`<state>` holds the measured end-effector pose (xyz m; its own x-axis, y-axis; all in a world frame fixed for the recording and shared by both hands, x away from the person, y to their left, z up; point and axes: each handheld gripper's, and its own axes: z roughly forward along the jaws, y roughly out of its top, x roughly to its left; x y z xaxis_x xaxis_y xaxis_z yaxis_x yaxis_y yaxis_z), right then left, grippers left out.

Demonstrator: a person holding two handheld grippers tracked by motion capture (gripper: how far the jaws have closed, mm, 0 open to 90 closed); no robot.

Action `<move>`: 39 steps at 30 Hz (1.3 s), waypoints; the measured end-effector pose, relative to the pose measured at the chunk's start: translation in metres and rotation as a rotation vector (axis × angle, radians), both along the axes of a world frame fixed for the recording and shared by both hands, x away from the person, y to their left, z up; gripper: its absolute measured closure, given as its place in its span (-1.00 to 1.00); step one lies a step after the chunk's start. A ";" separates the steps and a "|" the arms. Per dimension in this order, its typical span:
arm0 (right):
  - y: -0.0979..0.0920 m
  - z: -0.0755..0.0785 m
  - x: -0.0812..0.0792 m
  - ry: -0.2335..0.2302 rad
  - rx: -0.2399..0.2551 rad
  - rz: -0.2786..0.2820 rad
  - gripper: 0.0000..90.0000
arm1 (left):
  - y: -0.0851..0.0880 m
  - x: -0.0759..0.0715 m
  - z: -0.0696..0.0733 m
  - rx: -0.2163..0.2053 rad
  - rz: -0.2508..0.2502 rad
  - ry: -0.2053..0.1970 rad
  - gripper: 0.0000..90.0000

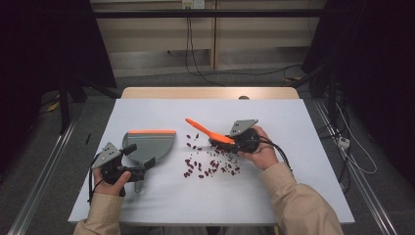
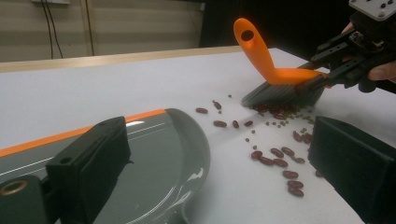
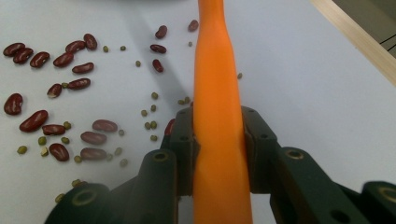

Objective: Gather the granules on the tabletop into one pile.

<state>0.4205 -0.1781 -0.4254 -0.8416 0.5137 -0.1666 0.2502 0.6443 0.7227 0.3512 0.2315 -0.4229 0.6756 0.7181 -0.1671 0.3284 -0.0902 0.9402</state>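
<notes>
right tool [image 1: 226,138] clamps the tilted orange brush [image 1: 208,130] over beans [image 1: 210,164].

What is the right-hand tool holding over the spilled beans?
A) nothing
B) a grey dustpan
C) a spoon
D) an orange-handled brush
D: the right gripper has its fingers closed on the orange handle of the brush, whose bristles rest on the table among the beans. The dustpan lies by the left gripper.
</notes>
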 end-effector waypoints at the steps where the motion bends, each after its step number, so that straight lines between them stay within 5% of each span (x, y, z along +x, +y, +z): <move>1: 0.000 0.000 0.000 0.001 -0.001 -0.001 0.57 | 0.000 0.000 0.000 0.001 -0.002 -0.002 -0.88; 10: -0.006 0.012 0.006 -0.028 0.042 -0.050 0.59 | -0.001 -0.001 0.001 0.005 -0.008 -0.005 -0.88; 17: -0.004 0.023 0.036 -0.070 0.070 -0.079 0.59 | 0.000 -0.001 0.001 0.004 -0.002 0.003 -0.88; 24: 0.015 0.009 0.071 -0.069 0.082 -0.067 0.59 | 0.004 0.000 0.001 0.000 0.014 0.004 -0.89; 33: 0.047 -0.003 0.097 -0.134 0.085 0.018 0.59 | 0.007 0.002 -0.001 -0.005 0.041 0.015 -0.89; 39: 0.062 -0.012 0.096 -0.117 0.046 0.109 0.58 | 0.006 0.002 -0.002 0.005 0.038 0.014 -0.88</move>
<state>0.5165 -0.1158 -0.4375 -0.8689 0.4301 -0.2451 0.0933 0.6284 0.7723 0.3527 0.2379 -0.4248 0.6457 0.7437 -0.1730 0.3452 -0.0822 0.9349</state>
